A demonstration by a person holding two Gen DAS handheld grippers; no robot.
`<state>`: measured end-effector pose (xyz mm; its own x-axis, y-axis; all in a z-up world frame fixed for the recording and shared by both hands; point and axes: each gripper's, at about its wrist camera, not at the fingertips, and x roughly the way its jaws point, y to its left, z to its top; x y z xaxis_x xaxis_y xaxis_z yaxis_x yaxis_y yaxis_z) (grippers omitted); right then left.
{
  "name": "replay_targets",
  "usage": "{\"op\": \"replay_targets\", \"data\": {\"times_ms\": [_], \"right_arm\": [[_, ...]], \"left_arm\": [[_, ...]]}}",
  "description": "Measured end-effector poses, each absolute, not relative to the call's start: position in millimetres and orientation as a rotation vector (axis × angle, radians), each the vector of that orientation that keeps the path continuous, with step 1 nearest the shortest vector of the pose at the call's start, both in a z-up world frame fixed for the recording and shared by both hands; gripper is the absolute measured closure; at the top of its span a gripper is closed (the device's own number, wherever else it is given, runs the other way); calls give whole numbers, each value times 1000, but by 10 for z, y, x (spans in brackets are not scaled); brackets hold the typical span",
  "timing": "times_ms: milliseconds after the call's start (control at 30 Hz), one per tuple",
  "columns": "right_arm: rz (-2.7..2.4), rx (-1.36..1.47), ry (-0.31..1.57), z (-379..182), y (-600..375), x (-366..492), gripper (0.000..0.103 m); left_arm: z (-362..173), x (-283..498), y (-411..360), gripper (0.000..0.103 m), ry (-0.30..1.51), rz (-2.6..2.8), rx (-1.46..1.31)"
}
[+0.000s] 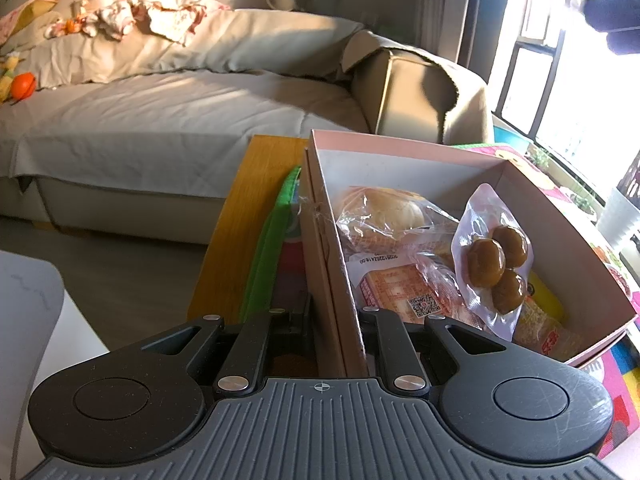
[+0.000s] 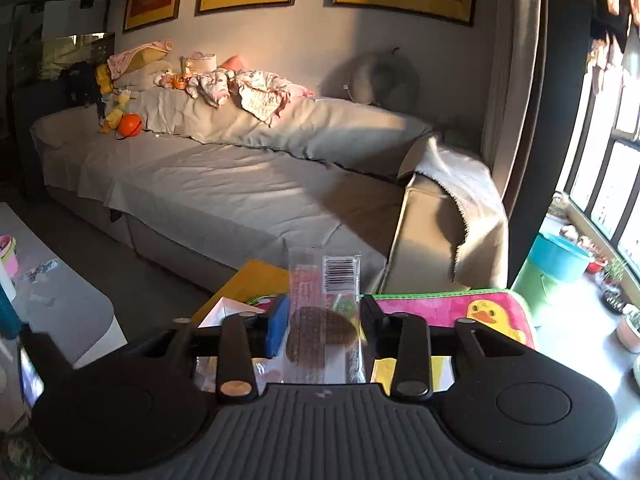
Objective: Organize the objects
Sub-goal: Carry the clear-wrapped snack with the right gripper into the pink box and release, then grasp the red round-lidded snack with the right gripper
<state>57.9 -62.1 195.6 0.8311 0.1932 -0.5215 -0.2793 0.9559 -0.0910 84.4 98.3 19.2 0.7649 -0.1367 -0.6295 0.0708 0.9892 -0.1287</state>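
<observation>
Left gripper: clamped on box wall, steadying it on counter. Right gripper: grasping packet, raised near mat. Advice: carry level over box, lower beside snacks, then release

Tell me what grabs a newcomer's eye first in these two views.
The pink box on the wooden table, packed with wrapped snacks, a clear pouch of three brown balls on top; the left claw pinches its near wall. In the right view, a clear snack packet stands between the right claw fingers, the grey sofa behind.
</observation>
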Motion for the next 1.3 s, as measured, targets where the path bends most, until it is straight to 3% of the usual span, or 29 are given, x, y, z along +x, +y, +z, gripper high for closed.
{"op": "replay_targets", "data": {"times_ms": [333,500,633,867,1300], "right_arm": [[218,-148,579,1763,-878,545,34],[166,-119,629,1578,-1249,465,31],[93,-32,702,1301,-1678,358,21],[-21,17,839,657,-2211,214,21],[-156,202,861,237,-2469,744,21]], "left_arm": [[187,873,964,87,682,-114,-115],[174,879,947,87,681,-116,-94],[174,874,946,87,681,-117,-89],[173,882,941,88,695,-114,-89],[175,867,927,89,714,-103,-72]]}}
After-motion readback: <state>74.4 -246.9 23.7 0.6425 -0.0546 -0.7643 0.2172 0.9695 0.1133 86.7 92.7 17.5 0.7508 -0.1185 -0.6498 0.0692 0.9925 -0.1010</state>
